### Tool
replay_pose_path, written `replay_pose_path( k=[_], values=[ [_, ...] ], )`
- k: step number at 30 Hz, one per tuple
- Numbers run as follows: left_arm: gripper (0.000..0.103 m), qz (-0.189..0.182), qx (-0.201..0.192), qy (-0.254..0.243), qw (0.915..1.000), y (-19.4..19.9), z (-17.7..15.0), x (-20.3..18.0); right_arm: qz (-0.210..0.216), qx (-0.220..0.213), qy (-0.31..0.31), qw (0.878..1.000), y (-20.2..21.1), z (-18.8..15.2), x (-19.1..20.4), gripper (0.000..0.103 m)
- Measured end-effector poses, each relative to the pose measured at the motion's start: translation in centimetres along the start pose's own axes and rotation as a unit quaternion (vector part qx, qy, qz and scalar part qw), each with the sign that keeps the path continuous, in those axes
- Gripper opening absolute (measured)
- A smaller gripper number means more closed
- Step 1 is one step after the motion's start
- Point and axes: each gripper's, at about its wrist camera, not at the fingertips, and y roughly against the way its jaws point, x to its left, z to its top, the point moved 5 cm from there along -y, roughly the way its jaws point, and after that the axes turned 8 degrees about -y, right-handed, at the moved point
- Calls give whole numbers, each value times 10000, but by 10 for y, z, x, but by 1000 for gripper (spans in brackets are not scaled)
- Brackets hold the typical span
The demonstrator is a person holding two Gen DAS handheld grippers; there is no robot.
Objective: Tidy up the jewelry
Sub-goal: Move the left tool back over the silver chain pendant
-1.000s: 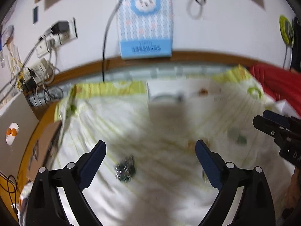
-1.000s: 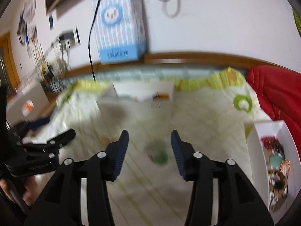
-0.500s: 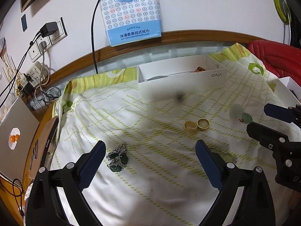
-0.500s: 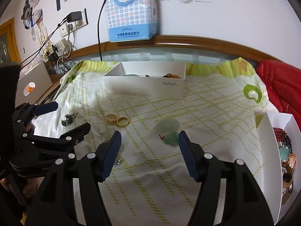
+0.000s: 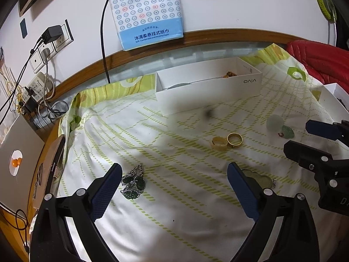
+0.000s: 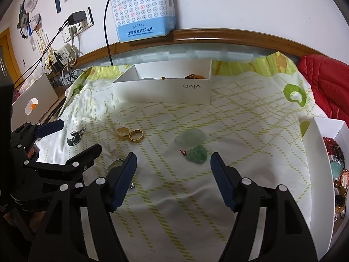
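Left black plastic two-finger gripper (image 5: 173, 188): angular arms, dark blue ribbed pads (image 5: 106, 193), round silver screw heads along each arm. Right black plastic two-finger gripper (image 6: 173, 175): identical build, blue ribbed pads (image 6: 124, 181), white lettering, partly visible.

I see a white bedsheet (image 5: 174, 207) with a green dashed check covering the bed. Off its far edge a curved wooden rail (image 6: 240, 40) runs along the white wall, where a blue tissue pack (image 5: 146, 11) with a lion face hangs beside a black cable (image 5: 102, 35). Past the far-left corner I make out wall sockets (image 5: 54, 41) with a charger and a white power strip (image 6: 65, 53) tangled in cords. A silver laptop (image 5: 15, 152) stands off the left edge. A red quilt (image 6: 327, 83) is bunched at the far-right corner.
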Motion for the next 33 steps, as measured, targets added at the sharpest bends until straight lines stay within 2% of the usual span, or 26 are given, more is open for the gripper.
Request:
replay_pose_path(
  k=[12, 16, 18, 20, 22, 23, 25, 27, 29, 33],
  values=[
    [98, 44, -20, -43, 10000, 2, 0, -2, -37, 119, -146, 9998, -4, 0, -8, 71],
    [98, -77, 42, 109, 9999, -2, 0, 9, -75, 151, -221, 9996, -6, 0, -11, 73],
    [98, -8, 117, 519, 9986, -8, -2, 35, -91, 147, -287, 9994, -6, 1, -15, 74],
    [98, -51, 244, 1086, 9938, -15, -7, 64, -136, 123, -390, 9991, -5, 2, -21, 76],
    [98, -225, 374, 1722, 9841, -22, -16, 92, -178, 128, -459, 9987, -4, 3, -25, 77],
    [98, -337, 432, 2127, 9756, -26, -23, 109, -175, 143, -493, 9985, -5, 3, -27, 77],
    [98, -469, 466, 2551, 9647, -30, -30, 125, -158, 198, -565, 9981, -6, 2, -29, 77],
    [98, -605, 427, 2716, 9596, -30, -32, 131, -139, 261, -636, 9975, -8, 2, -32, 80],
    [98, -661, 430, 2663, 9607, -30, -31, 128, -114, 261, -716, 9970, -8, 2, -35, 83],
    [98, -695, 318, 2147, 9737, -24, -19, 106, -112, 261, -782, 9965, -8, 3, -39, 83]
  ],
)
